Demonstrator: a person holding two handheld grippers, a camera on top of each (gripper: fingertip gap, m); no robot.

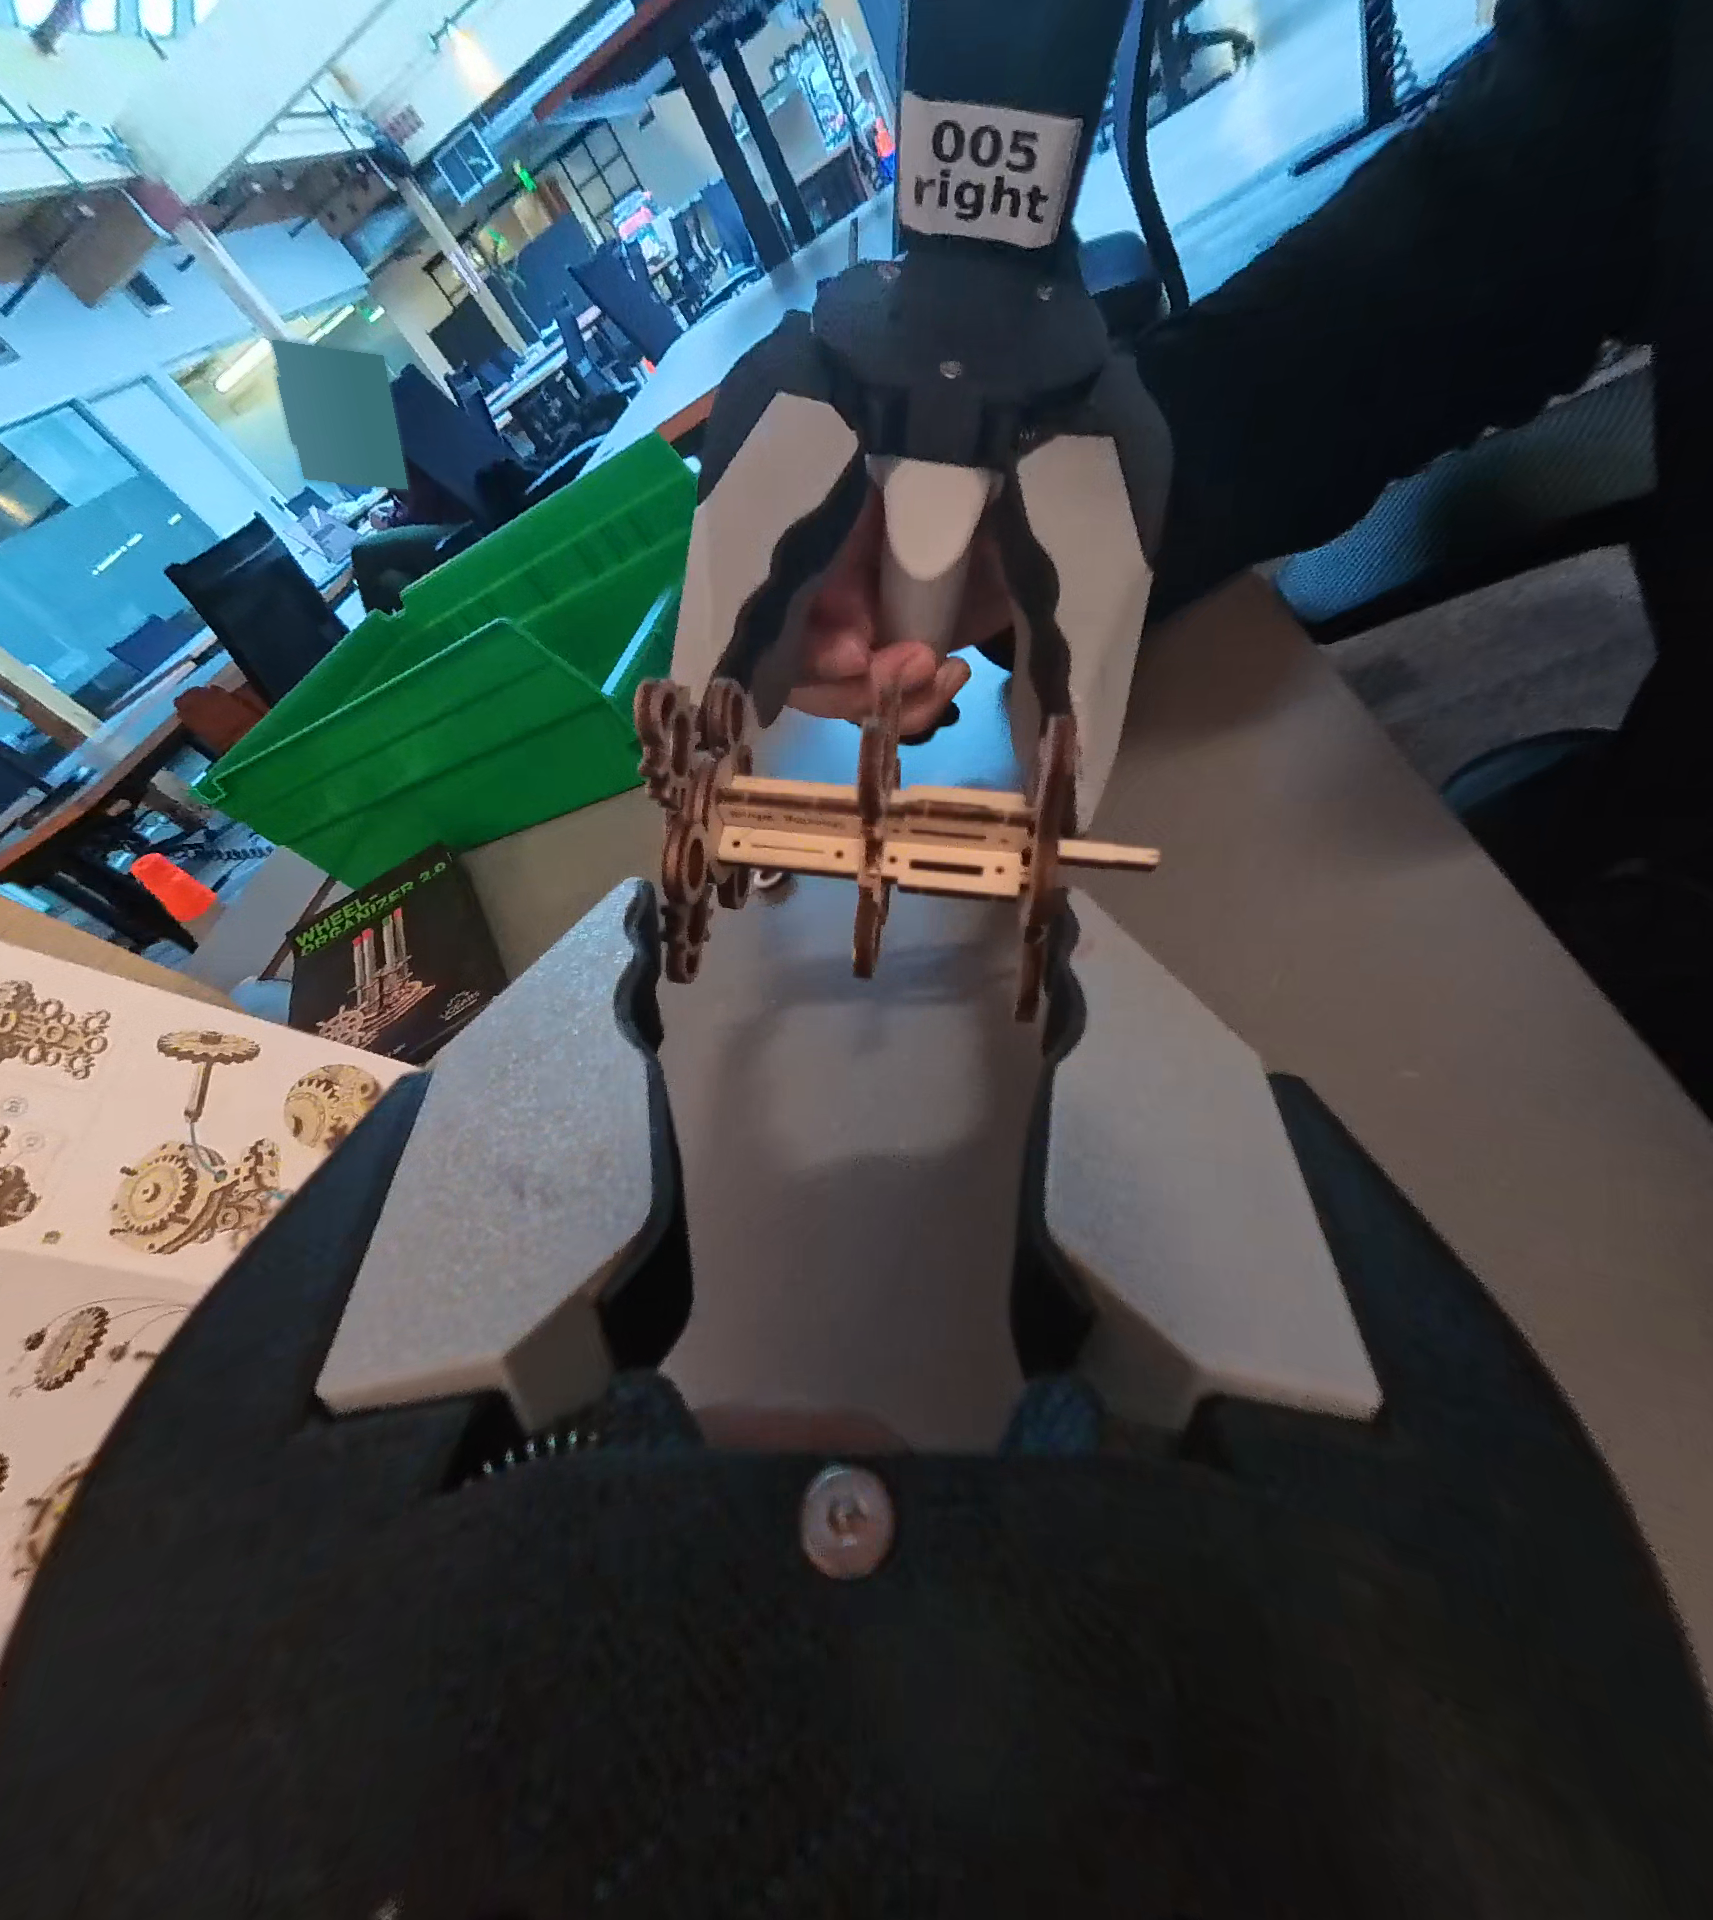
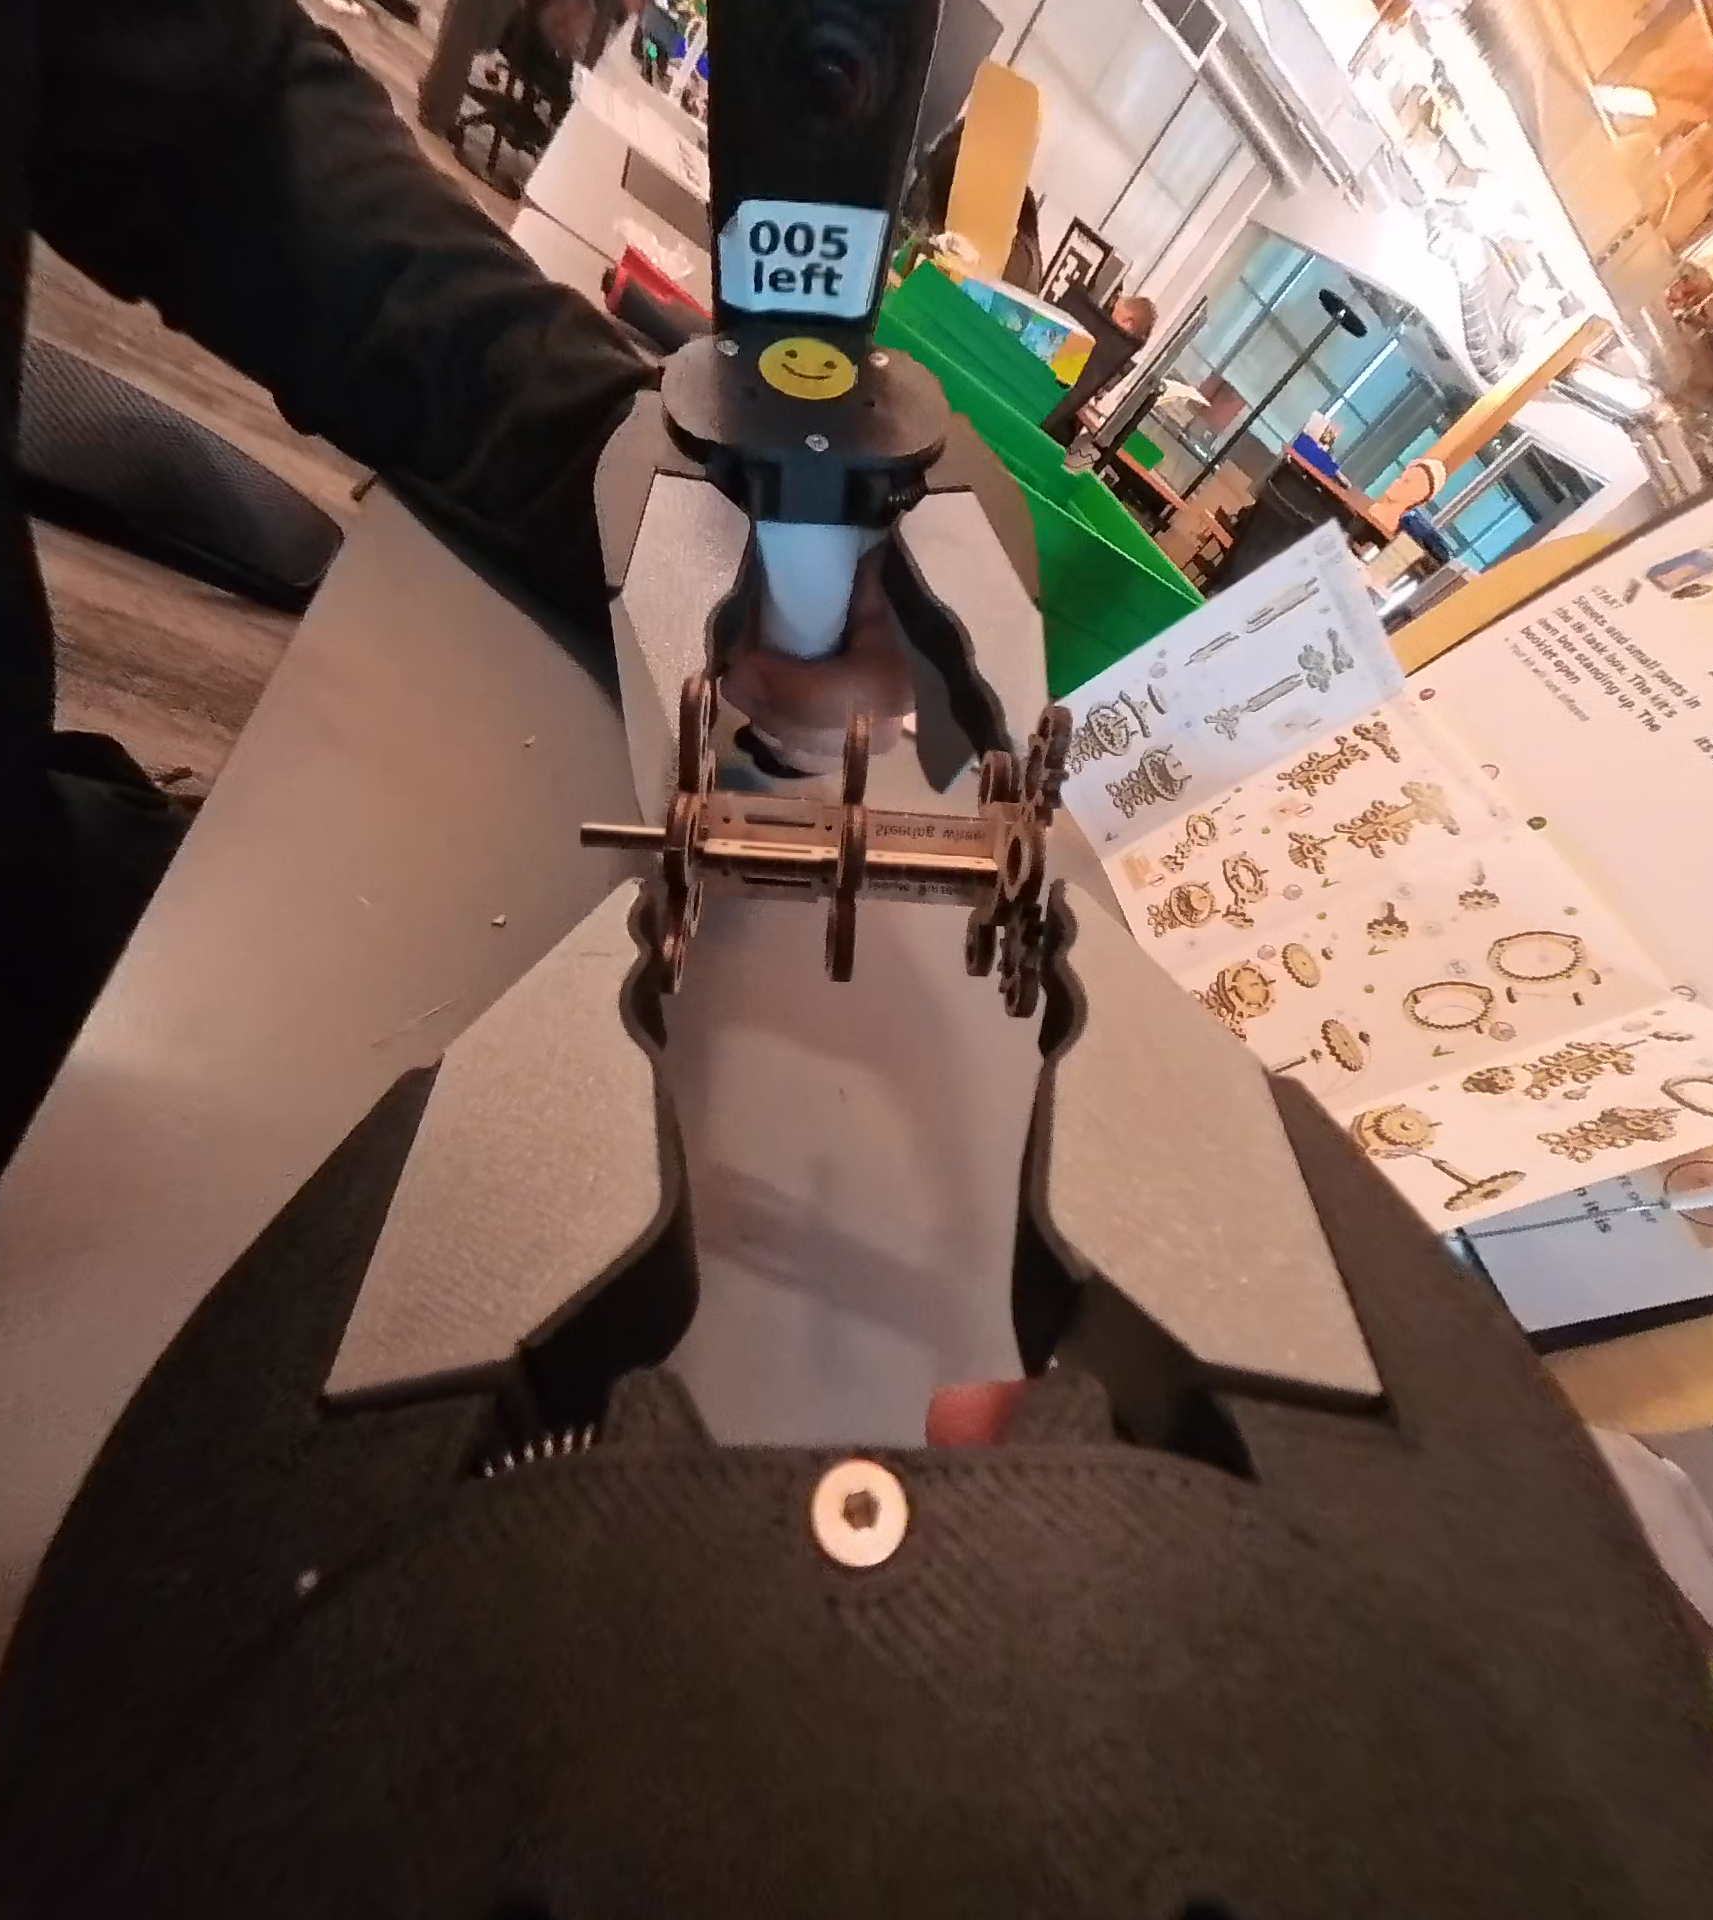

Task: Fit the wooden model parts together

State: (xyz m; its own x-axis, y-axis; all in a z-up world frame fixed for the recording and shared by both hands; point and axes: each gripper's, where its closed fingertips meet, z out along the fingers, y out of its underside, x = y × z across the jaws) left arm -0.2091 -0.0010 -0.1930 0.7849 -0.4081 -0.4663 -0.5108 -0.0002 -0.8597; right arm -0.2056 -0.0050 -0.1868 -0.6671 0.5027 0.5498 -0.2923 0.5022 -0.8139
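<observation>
A wooden assembly [image 1: 893,844] hangs in the air above the grey table [image 1: 1351,987]. It is a square slotted shaft with a gear-like cluster at one end, two discs along it, and a thin axle sticking out past the end disc. My left gripper [image 1: 852,956] reaches in from below, its fingers pressed against the lower edges of the cluster and the end disc. My right gripper [image 1: 893,727] faces it from above, clamped over the same ends. In the right wrist view the assembly [image 2: 831,842] sits between my right gripper [image 2: 850,935] and the left gripper [image 2: 821,743].
Green plastic bins [image 1: 436,727] stand at the back of the table, with a black kit box [image 1: 384,956] in front of them. An open instruction booklet [image 2: 1403,883] lies beside the grippers and also shows in the left wrist view [image 1: 52,1143]. A person's dark sleeve [image 2: 364,312] reaches in. My left and right fingertips are right by each other.
</observation>
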